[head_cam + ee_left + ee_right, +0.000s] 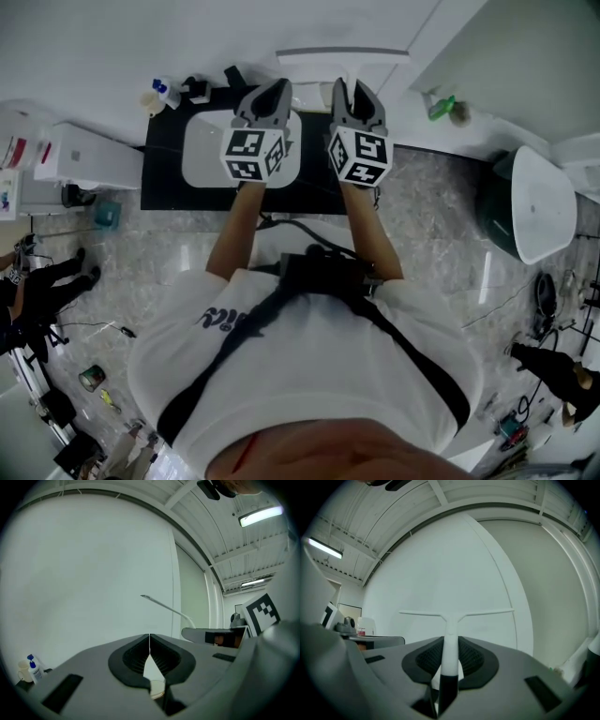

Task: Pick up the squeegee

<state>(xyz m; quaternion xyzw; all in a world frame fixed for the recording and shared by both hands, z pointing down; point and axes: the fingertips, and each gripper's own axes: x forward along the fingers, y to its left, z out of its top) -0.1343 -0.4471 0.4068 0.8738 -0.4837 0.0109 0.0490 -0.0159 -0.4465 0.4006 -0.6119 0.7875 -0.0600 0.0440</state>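
Observation:
The squeegee [452, 620] is white with a black lower handle and a T-shaped blade. My right gripper [451, 656] is shut on its handle and holds it level, blade ahead toward the white wall. In the head view the blade [342, 54] shows as a pale bar beyond the right gripper [349, 86]. My left gripper [149, 645] is shut, its tips touching with nothing between them. It is held up just left of the right one [275, 89]. From the left gripper view the squeegee [165, 606] appears as a thin white line at the right.
Below the grippers lies a black counter [164, 178] with a white basin [202, 150] and small bottles [164, 94] at its back left. A white cabinet [89, 155] stands at the left, a white-lidded bin [539, 202] at the right. Cables and tools litter the floor.

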